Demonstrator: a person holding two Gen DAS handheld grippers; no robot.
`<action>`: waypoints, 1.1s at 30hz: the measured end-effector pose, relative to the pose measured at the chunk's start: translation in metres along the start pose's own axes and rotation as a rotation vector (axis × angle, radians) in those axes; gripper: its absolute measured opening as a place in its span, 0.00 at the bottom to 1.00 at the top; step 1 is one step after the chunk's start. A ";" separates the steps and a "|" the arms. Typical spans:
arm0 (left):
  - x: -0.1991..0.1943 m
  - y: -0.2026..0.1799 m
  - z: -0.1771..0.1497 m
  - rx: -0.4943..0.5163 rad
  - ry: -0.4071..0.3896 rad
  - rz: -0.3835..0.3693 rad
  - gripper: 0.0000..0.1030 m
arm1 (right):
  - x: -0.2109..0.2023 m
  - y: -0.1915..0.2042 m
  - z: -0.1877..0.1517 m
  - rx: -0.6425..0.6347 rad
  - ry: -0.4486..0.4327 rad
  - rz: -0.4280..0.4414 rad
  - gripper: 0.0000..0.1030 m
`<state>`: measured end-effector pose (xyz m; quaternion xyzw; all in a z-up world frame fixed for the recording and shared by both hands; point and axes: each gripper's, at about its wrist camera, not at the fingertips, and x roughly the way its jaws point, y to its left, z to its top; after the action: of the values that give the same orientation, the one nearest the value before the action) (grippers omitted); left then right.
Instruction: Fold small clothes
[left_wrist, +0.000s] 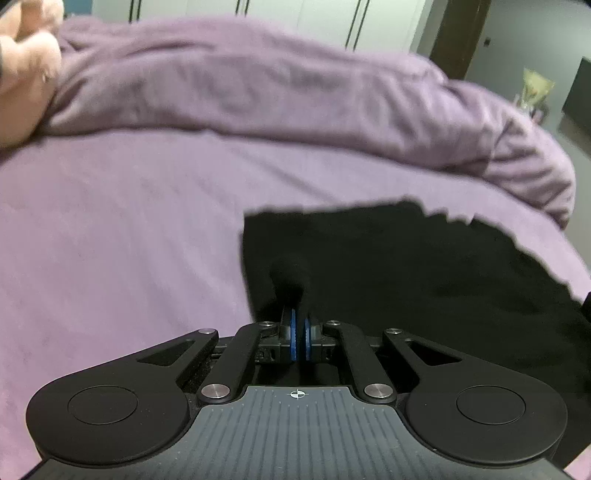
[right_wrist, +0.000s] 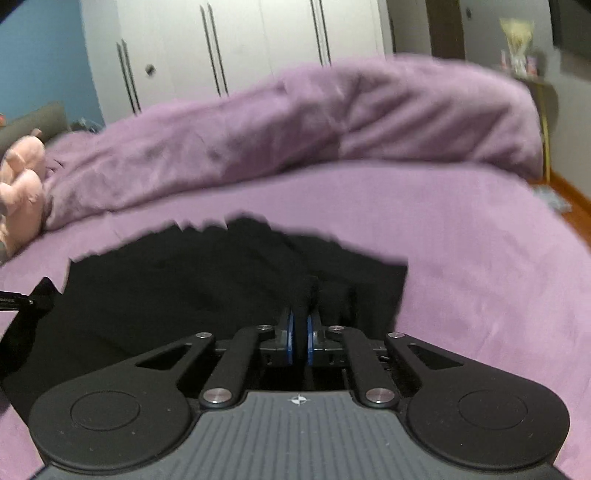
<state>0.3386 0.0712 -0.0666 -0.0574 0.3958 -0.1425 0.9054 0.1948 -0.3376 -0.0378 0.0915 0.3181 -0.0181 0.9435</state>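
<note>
Both grippers are pinched shut on the near edge of a small black cloth garment (left_wrist: 424, 266), the left gripper (left_wrist: 299, 317) at its left corner and the right gripper (right_wrist: 300, 317) near its right corner. The garment lies flat on the lilac bed sheet (left_wrist: 110, 229) with its long axis running side to side between them (the far hem looks ragged from blur), so the rest of the cloth stretches away ahead of each gripper toward the rumpled lilac duvet (left_wrist: 258, 85). Each hand is equally near its own corner, tilted downward and forward at the bed, which to my eye suits carrying the near edge over to the far one.
</note>
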 end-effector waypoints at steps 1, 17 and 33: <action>-0.009 -0.001 0.007 0.003 -0.029 0.000 0.06 | -0.008 0.001 0.007 -0.008 -0.040 0.005 0.05; 0.053 -0.058 0.094 0.165 -0.173 0.204 0.07 | 0.083 -0.013 0.086 0.138 -0.170 -0.129 0.06; 0.064 -0.070 0.037 -0.078 -0.107 -0.068 0.60 | 0.094 0.019 0.024 0.494 -0.141 0.354 0.38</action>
<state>0.3924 -0.0151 -0.0715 -0.1135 0.3499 -0.1546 0.9169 0.2855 -0.3215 -0.0725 0.3706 0.2168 0.0635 0.9009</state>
